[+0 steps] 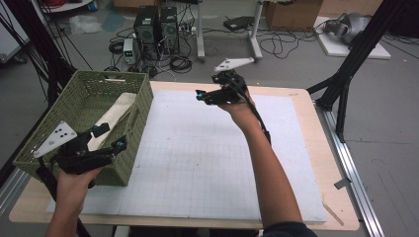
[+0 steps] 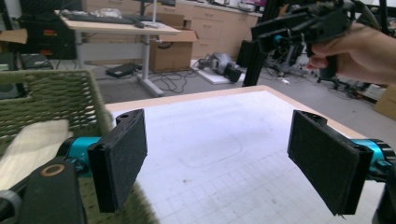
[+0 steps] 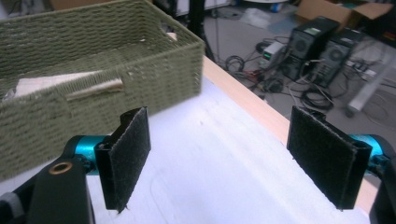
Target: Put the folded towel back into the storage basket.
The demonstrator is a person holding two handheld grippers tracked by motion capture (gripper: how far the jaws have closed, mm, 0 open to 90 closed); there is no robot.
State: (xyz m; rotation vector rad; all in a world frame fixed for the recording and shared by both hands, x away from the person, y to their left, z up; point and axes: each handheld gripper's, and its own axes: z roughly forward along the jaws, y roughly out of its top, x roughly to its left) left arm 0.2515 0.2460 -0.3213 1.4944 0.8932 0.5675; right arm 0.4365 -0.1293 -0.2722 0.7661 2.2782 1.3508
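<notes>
Hovering wide open, left tool overlaps the basket; right tool gapes apart.

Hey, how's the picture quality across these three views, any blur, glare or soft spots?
High view: even, soft light, slightly grainy, no strong glare on the white mat. Left gripper view: the basket at its left edge looks smeared, and the near tool pads are soft. Right gripper view: basket weave fairly crisp, the floor clutter behind it hazier.

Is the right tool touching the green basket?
Apart. The high view shows the right tool raised over the mat, with open white mat between it and the basket.
</notes>
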